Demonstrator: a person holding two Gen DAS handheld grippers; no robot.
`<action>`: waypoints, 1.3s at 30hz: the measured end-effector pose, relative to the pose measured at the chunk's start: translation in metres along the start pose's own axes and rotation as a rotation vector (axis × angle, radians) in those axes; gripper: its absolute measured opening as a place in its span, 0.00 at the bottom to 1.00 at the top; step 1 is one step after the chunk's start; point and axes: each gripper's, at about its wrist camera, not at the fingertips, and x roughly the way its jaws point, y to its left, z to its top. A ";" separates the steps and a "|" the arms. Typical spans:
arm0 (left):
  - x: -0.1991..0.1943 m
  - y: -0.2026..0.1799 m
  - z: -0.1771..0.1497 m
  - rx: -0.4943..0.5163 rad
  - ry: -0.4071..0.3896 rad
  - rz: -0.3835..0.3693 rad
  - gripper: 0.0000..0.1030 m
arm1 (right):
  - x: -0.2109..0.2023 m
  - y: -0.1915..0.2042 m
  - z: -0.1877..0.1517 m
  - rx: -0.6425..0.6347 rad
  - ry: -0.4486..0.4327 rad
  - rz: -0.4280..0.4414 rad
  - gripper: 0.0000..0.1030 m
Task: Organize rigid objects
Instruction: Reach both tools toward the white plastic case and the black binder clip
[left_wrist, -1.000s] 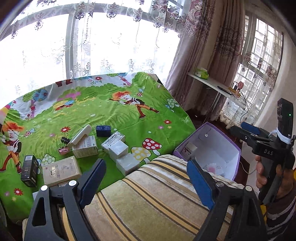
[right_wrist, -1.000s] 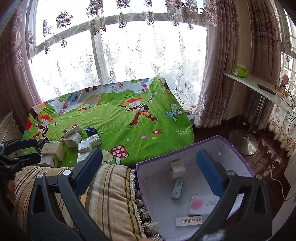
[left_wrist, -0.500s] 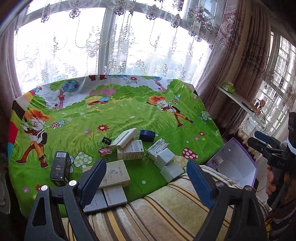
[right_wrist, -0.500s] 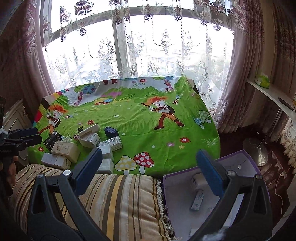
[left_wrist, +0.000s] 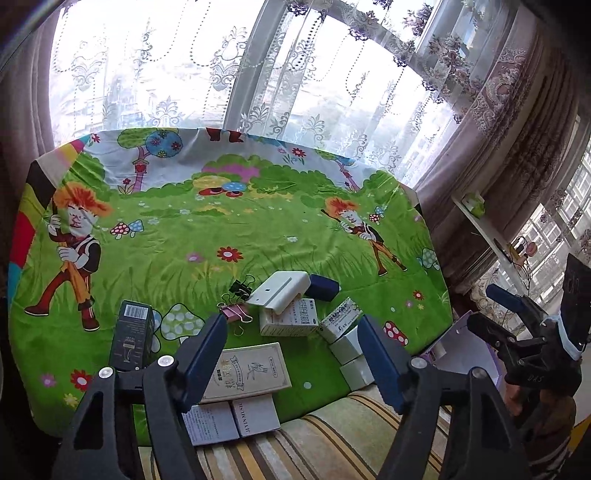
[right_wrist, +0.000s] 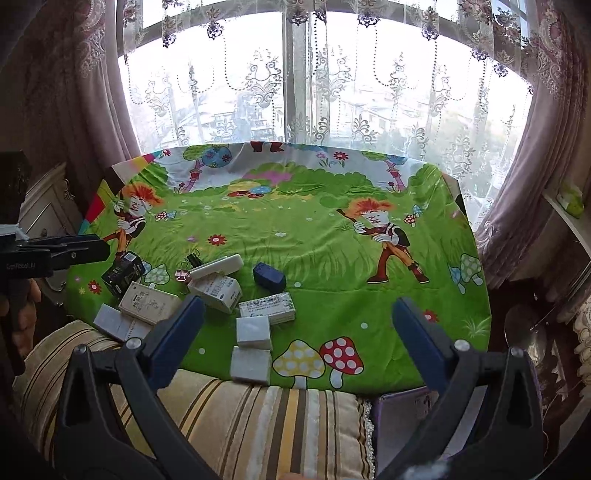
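I have both grippers hanging off the near edge of the surface (left_wrist: 258, 229), above a striped cushion (right_wrist: 258, 424). The left gripper (left_wrist: 291, 354) has nothing between its jaws, which are closing. The right gripper (right_wrist: 299, 332) stands wide and empty. The boxes cluster by the near left corner — the cream box (left_wrist: 247, 369) lies directly ahead of my left jaws, its long axis running roughly along them, so the left hand is nearer. The purple bin (right_wrist: 406, 410) sits off the near right corner, under my right gripper.
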 end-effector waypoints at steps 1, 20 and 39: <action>0.003 0.003 0.004 -0.010 0.006 -0.004 0.70 | 0.005 0.005 0.002 -0.014 0.011 0.010 0.99; 0.101 0.048 0.051 -0.137 0.183 -0.033 0.66 | 0.120 0.078 0.025 -0.245 0.194 0.148 0.99; 0.171 0.066 0.041 -0.088 0.335 -0.022 0.58 | 0.182 0.097 0.028 -0.347 0.261 0.191 0.99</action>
